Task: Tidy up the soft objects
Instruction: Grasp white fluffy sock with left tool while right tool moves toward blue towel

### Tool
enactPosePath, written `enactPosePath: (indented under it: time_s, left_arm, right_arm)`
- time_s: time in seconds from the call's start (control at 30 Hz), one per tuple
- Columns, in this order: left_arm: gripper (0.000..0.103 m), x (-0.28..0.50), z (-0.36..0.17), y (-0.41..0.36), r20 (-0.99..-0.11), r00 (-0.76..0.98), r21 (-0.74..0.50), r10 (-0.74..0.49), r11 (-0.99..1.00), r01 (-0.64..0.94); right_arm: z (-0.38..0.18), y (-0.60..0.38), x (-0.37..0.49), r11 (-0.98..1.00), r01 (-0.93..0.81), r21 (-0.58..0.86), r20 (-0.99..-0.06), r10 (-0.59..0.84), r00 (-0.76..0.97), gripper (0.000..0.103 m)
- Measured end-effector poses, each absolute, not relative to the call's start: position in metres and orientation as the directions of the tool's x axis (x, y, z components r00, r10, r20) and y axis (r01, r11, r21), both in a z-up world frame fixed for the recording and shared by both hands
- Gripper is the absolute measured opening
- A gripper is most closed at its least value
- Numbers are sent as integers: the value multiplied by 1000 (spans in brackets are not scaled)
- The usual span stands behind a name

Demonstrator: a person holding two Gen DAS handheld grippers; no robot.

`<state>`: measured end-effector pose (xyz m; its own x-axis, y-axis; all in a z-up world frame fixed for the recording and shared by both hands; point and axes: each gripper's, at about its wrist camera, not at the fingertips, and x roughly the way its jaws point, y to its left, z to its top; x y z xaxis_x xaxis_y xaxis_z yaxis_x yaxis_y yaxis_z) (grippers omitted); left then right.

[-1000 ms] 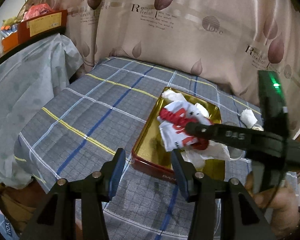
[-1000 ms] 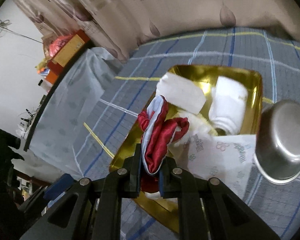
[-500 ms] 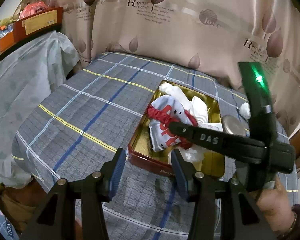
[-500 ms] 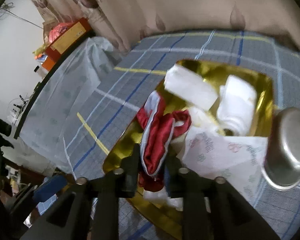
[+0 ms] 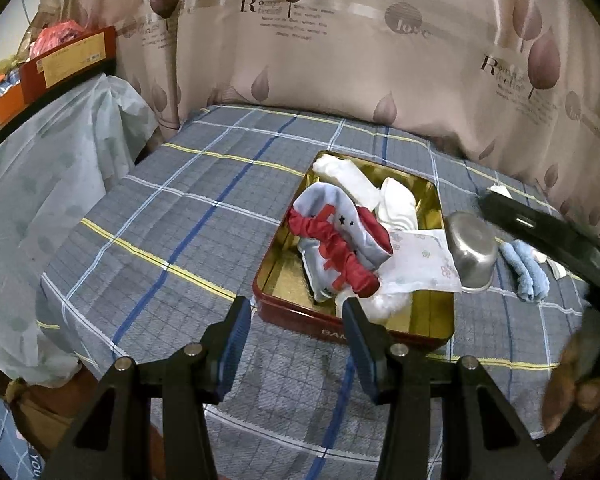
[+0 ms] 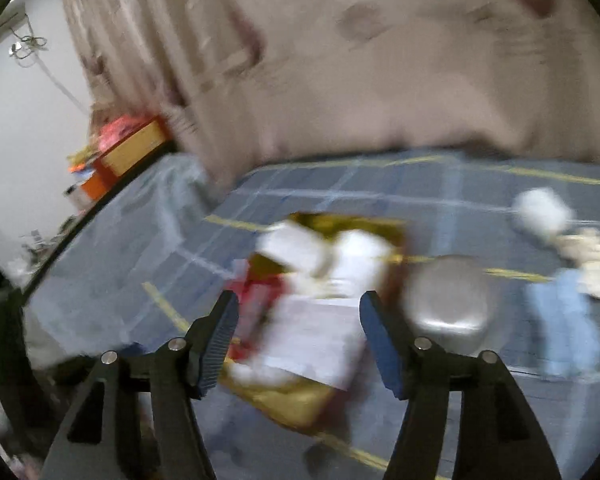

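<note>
Gold tin tray (image 5: 278,276) on plaid tablecloth (image 5: 172,224), red outer rim facing the cameras. Red-and-grey satin cloth (image 5: 340,240) heaped in tray's near-left part, touching neither tool. White floral tissue pack (image 5: 416,264) just right of it, overhanging toward steel bowl (image 5: 470,252). White rolled socks (image 5: 396,204) at tray's back. Bowl upside down on tablecloth, touching tray's right side. Light-blue towel (image 5: 524,268) further right, on tablecloth, outside tray.

Left gripper (image 5: 296,326) parted, nothing between fingers, hovering short of tray's near edge. Right gripper (image 6: 296,328) parted with jaws just opened, empty, held above tray's near end; view heavily motion-blurred. Right tool body and hand (image 5: 576,376) visible at right edge of left view, well clear of cloth. White fluffy items (image 6: 544,212) on tablecloth beyond towel, too blurred to identify.
</note>
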<state>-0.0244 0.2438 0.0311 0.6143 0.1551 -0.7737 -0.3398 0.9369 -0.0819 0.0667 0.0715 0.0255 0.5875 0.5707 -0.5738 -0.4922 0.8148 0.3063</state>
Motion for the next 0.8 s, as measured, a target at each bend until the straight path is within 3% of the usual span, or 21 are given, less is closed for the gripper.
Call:
enactPosePath:
  time_s: [0.2,0.37,0.5,0.8]
  left_arm:
    - [49,-22,30,231,-783,603,-49,154,950,-307]
    - [49,-14,39,209,-784,609,-25,121,974,-225]
    - [49,9,49,177,-801,598,-50,24,993,-107]
    - [54,131,69,102,-823,469,-324,-320,943,77]
  right_arm:
    - [10,-61,57,971,-222,85,-592,228,773,73]
    - [-11,-174,72,996,43,-73,-631,-80,771,73]
    - [-30,-234,88,972,167,-167,-645,-236,727,77]
    - [-56,-283,90,976,208,-70,-680,-199,706,80]
